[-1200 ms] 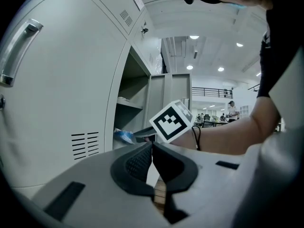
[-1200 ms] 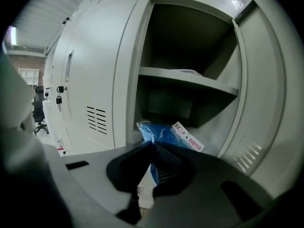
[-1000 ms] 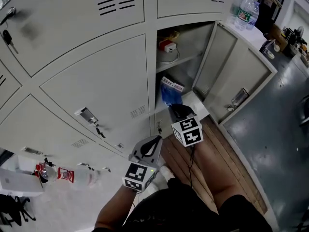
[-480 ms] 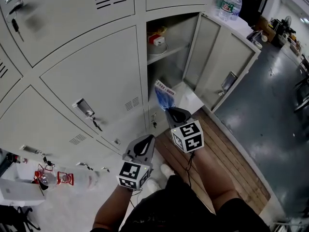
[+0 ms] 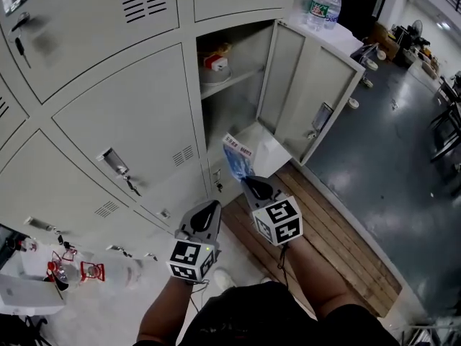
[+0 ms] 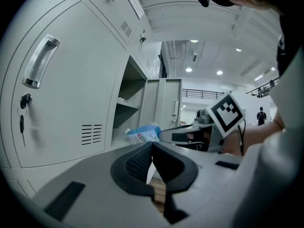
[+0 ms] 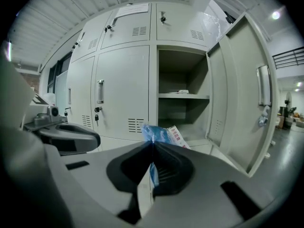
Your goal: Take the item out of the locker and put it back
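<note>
A: Where's the blue pack (image 5: 236, 158) rn?
B: Out of the locker (image 5: 234, 117). It's up in the air, just in front of the open bottom part.
A: Who's got it?
B: The R gripper (image 5: 248, 183). Its jaws are squeezed tight on the pack's near edge, and the rest sticks out past the tips.
A: And the L gripper (image 5: 211, 209)?
B: Jaws closed, tips touching, nothing in them. It sits just beside the R one, near the shut door next to the open locker.
A: Locker door (image 5: 317, 99)?
B: Wide open, swung out to the right.
A: Anything else inside?
B: Yep, a red & white thing (image 5: 214, 62) on the shelf (image 5: 234, 80) up top. Can't tell what it is.
</note>
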A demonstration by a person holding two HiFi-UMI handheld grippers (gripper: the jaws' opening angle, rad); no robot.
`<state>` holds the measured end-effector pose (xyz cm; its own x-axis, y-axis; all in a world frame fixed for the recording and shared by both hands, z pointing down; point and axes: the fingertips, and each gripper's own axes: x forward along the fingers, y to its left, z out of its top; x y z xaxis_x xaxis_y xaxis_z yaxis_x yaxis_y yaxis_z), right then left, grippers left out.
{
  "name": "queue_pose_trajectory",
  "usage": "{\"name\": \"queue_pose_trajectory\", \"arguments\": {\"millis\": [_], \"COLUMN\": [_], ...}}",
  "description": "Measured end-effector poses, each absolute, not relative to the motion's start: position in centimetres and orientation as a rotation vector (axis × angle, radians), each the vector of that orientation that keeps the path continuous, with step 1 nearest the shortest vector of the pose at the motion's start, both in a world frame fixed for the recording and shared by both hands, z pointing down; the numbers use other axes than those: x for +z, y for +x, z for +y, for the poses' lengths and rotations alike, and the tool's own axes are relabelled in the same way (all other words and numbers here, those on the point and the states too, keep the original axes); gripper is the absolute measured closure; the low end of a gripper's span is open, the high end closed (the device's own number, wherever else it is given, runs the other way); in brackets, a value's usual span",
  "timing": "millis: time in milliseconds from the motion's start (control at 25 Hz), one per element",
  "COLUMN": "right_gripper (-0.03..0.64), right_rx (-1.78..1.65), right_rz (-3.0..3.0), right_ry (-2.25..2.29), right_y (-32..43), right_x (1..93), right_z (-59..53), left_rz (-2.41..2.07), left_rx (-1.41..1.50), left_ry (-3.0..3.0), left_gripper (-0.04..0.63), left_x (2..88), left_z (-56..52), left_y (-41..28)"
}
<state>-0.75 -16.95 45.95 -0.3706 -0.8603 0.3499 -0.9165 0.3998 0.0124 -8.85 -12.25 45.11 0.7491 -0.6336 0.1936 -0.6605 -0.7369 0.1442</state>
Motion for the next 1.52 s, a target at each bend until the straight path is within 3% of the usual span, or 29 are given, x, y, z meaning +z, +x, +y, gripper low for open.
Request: {"name": "queue_pose_trajectory", "arguments": {"millis": [840, 1520], "right_gripper": [0.606, 0.606], "right_rx": [0.293, 0.279], "right_rz": [-2.535, -2.642], "right_ry": [1.381, 1.244], "right_y": [6.7, 8.1], "right_x": [45.0, 45.6], "right_z": [-5.3, 0.6], "left_rz": [-1.289, -1.39], "left_rx": [0.201, 0.188], "left_ry": [2.609, 2.568], "left_gripper": [0.591, 0.591], "left_x": [45.5, 45.6], "left_z": [-2.9, 2.9], "left_y": [-1.7, 1.6]}}
